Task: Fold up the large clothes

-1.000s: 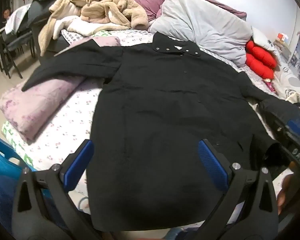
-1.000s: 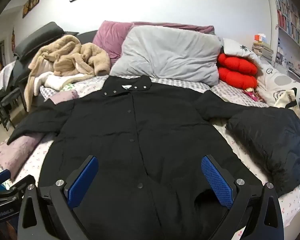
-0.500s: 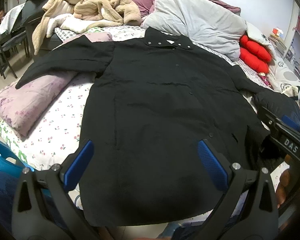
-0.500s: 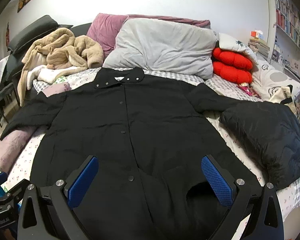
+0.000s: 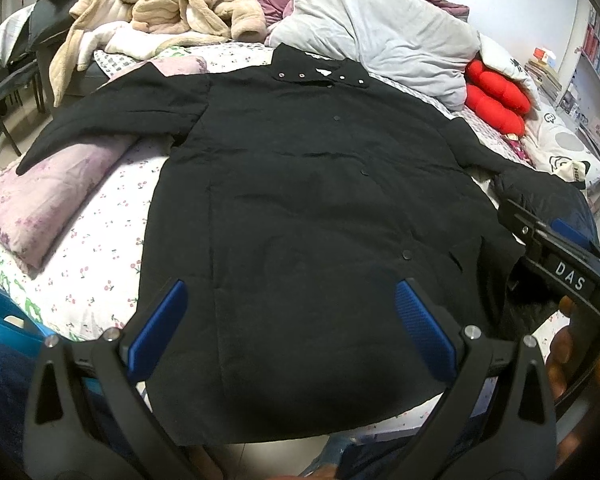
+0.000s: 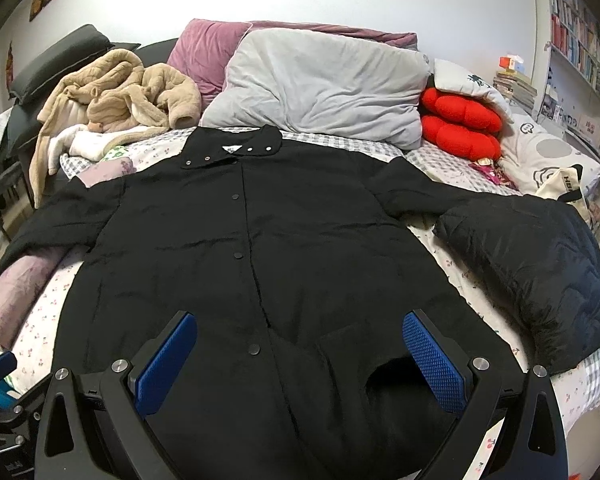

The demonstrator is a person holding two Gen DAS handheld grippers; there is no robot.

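1. Where your left wrist camera looks down its fingers, your left claw (image 5: pixel 288 324) stands wide with nothing between its blue pads, poised above the hem of the black coat (image 5: pixel 320 208). The coat lies flat, front up and buttoned, on the bed (image 5: pixel 96 248), collar toward the pillows. Its one sleeve runs out over a folded lilac blanket (image 5: pixel 36 200). At the right edge this view alone shows your right claw (image 5: pixel 556 248) from the side, marked "DAS", beside the coat's lower corner; from here you cannot tell how far it gapes.

2. Through your right wrist camera, your right claw (image 6: pixel 300 356) is spread wide and empty above the coat (image 6: pixel 260 240) near its hem. Only here do you see the coat's other sleeve reaching to a dark quilted jacket (image 6: pixel 540 272) on the bed's edge. Behind the collar sit a grey pillow (image 6: pixel 324 84), red cushions (image 6: pixel 460 128) and a beige fleece heap (image 6: pixel 128 92).
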